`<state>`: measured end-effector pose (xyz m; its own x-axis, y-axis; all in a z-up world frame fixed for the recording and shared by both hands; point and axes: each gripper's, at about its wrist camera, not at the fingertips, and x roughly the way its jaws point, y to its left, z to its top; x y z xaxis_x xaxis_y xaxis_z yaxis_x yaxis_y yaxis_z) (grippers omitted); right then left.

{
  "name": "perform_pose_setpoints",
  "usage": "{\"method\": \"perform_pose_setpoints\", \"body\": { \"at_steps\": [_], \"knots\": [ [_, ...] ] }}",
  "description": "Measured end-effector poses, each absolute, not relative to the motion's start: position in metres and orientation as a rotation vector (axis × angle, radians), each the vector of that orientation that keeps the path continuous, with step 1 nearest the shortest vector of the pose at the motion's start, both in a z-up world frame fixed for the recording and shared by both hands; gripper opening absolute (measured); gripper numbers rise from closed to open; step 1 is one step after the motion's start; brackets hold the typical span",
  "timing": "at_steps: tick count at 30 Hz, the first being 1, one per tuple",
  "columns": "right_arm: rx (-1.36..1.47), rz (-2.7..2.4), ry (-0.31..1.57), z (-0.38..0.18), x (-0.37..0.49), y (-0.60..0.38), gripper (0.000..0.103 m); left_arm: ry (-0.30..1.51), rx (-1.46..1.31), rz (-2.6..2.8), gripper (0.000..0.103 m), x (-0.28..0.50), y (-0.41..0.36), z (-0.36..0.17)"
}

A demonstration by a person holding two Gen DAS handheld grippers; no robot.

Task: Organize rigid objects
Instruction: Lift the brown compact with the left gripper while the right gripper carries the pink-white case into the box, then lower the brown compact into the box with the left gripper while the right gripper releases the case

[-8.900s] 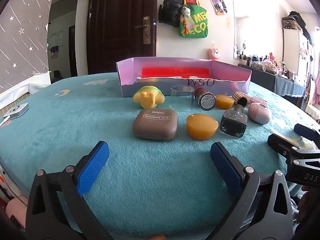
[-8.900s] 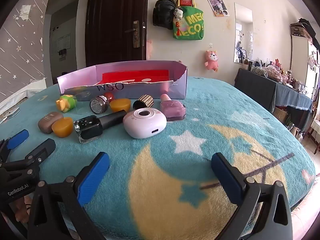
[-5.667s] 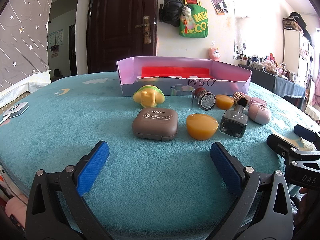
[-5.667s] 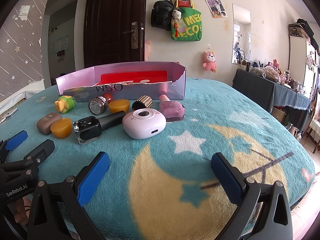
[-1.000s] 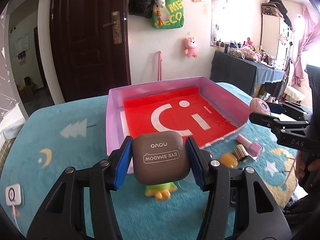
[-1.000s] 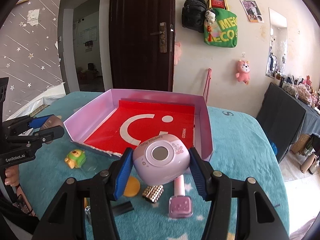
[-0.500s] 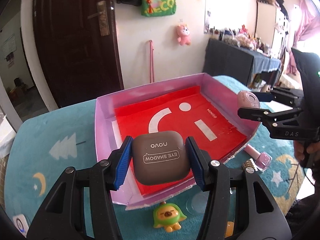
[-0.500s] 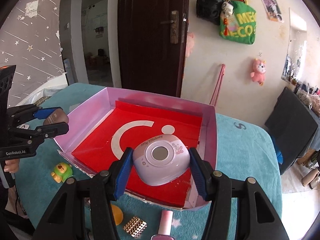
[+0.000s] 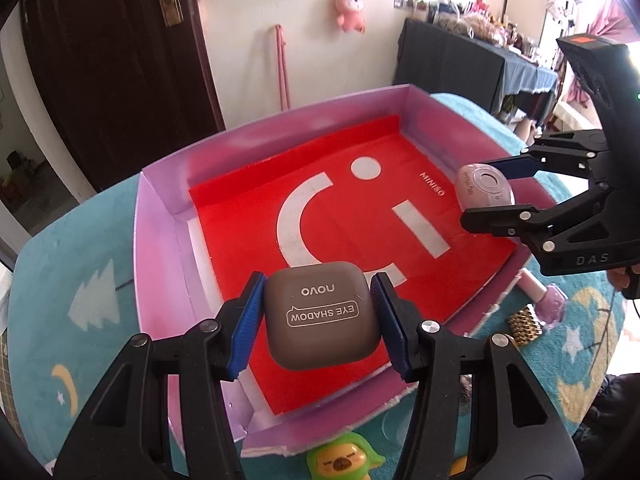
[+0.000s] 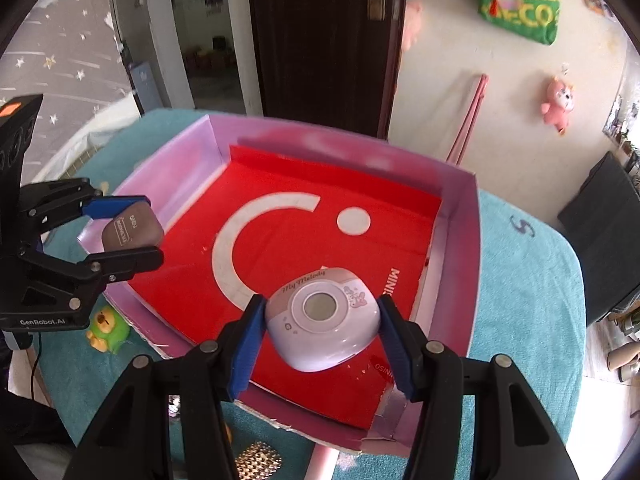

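Green toy (image 9: 345, 457) – near box (image 9: 160, 240) edge

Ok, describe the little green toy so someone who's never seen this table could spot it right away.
Find the big pink cardboard box with the red liner on the teal blanket. Just outside its near wall, beside the near left corner, sits the small green plastic toy figure, with a yellow face and no lid or label, unlike the cosmetics nearby.

The brown eye shadow case (image 9: 322, 314), which lay on the teal blanket (image 9: 80, 320) in front of the pink box (image 9: 160, 248), is now clamped in the left gripper (image 9: 320, 316) above the box's red floor near its front left corner. The lilac compact (image 10: 322, 318) has likewise left the blanket; the right gripper (image 10: 322, 320) grips it above the front right corner
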<state>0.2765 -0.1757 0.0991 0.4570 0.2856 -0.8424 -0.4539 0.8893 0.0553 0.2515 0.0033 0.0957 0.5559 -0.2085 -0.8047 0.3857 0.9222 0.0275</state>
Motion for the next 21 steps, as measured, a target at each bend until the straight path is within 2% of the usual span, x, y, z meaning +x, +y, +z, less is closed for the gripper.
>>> {"method": "perform_pose_setpoints", "body": {
  "at_steps": [9, 21],
  "knots": [
    [-0.266, 0.455, 1.129, 0.084, 0.295, -0.173, 0.058, 1.0, 0.216, -0.356, 0.051, 0.269, 0.003, 0.084],
    [-0.353, 0.442, 1.215, 0.069, 0.298, -0.175, 0.058, 1.079, 0.247, -0.36, 0.051, 0.269, 0.008, 0.071]
  ]
}}
